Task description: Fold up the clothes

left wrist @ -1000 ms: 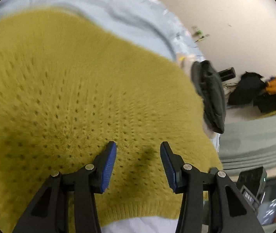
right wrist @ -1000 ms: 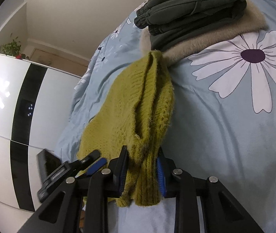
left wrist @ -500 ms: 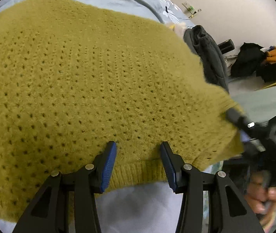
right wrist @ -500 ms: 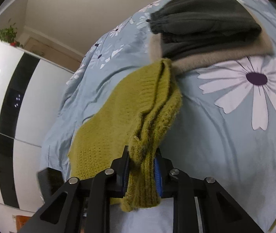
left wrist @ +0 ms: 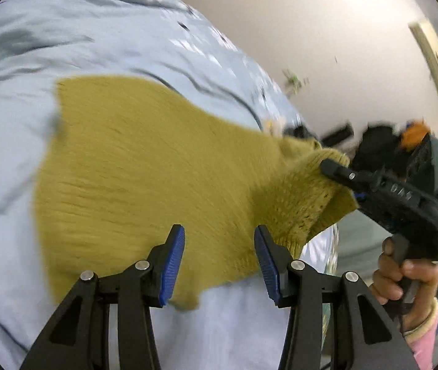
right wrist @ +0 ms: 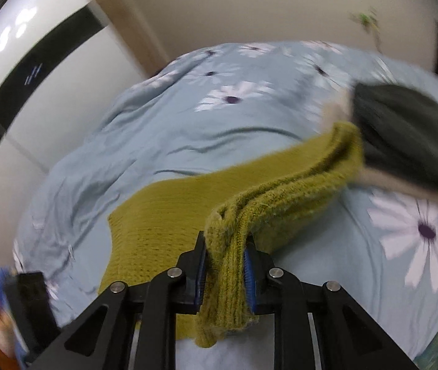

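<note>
A mustard-yellow knit sweater [left wrist: 145, 166] lies spread on the light blue floral bedspread [left wrist: 64, 37]. My left gripper [left wrist: 219, 257] is open and empty, hovering over the sweater's near hem. My right gripper [right wrist: 223, 265] is shut on a bunched edge of the sweater [right wrist: 280, 197] and lifts it off the bed. In the left wrist view the right gripper [left wrist: 339, 174] shows at the right, pinching the raised corner, with the person's hand under it.
A folded pile with a dark green garment [right wrist: 404, 141] on a beige one [right wrist: 410, 191] sits on the bed at the right. A white and black wardrobe [right wrist: 34, 71] stands left. Dark bags [left wrist: 382, 141] lie on the floor by the wall.
My right gripper has pulled the held sweater edge across and swung toward the left gripper. My left gripper has drawn back from the sweater, so more bedspread shows around it.
</note>
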`<state>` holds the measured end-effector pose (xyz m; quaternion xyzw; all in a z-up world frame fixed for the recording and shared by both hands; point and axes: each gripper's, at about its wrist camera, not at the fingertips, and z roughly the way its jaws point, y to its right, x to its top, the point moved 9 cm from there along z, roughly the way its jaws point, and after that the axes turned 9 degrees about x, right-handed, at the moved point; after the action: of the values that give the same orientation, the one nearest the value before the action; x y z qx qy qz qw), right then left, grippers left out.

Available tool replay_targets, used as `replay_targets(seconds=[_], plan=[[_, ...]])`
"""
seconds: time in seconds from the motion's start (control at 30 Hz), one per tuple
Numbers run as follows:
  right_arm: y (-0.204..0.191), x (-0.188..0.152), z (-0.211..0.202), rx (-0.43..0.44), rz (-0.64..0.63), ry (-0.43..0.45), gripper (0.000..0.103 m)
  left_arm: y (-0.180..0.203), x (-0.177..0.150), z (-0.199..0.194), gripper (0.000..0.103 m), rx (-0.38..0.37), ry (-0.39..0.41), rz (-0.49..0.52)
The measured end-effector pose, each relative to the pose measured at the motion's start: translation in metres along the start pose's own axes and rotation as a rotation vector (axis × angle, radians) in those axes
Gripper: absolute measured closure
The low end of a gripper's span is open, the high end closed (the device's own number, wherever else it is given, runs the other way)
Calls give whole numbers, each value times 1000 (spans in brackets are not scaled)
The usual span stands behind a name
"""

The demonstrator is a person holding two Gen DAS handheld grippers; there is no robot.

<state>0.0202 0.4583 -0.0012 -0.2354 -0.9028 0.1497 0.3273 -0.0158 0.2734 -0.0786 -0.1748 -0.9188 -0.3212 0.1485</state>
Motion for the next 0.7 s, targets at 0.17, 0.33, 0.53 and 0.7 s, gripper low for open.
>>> replay_targets(seconds=[0.17, 0.33, 0.53, 0.7], plan=[[-95, -5, 46, 44, -292, -80, 81, -58, 16, -31, 55, 2, 71, -163], [-165, -58, 75, 199, -504, -210, 81, -111, 21, -57, 55, 57, 125, -276], [-168, -90, 97, 246, -483, -293, 81, -116, 22, -46, 55, 7, 96, -323], [-161, -93, 92, 284, -434, -295, 78, -101, 20, -34, 51, -88, 51, -333]])
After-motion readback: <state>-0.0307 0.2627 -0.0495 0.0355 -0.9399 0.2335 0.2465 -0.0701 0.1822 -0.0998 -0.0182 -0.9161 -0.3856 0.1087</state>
